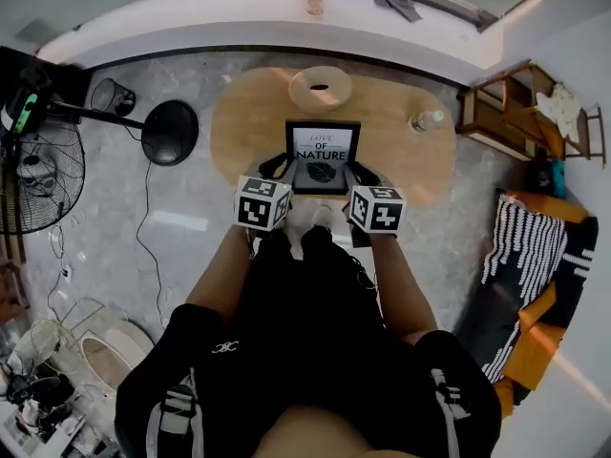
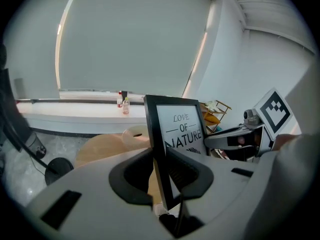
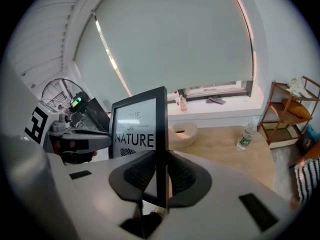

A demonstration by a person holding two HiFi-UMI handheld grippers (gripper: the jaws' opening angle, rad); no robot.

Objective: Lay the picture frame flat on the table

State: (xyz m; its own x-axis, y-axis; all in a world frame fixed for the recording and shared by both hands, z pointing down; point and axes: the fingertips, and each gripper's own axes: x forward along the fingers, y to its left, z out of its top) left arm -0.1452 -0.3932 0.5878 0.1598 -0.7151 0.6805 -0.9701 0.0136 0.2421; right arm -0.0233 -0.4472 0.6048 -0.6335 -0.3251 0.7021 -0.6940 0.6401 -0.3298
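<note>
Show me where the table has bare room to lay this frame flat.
The table is bare at its left end, left of the bowl. The stretch between the frame and the bottle on the right is also bare. The bowl crowds the far middle.

— Where's the picture frame (image 1: pixel 323 156)?
— Over the wooden bench (image 1: pixel 248 122), print readable, left gripper (image 1: pixel 279 168) and right gripper (image 1: pixel 360 172) at its side edges.
— Beyond it?
— A round bowl (image 1: pixel 321 90); a bottle (image 1: pixel 427 120) rightward.

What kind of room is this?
Probably a living room in a home, though it could be a studio. There is a rounded light wooden table, a black standing fan, a small wooden shelf rack, and a big window with a grey roller blind.
</note>
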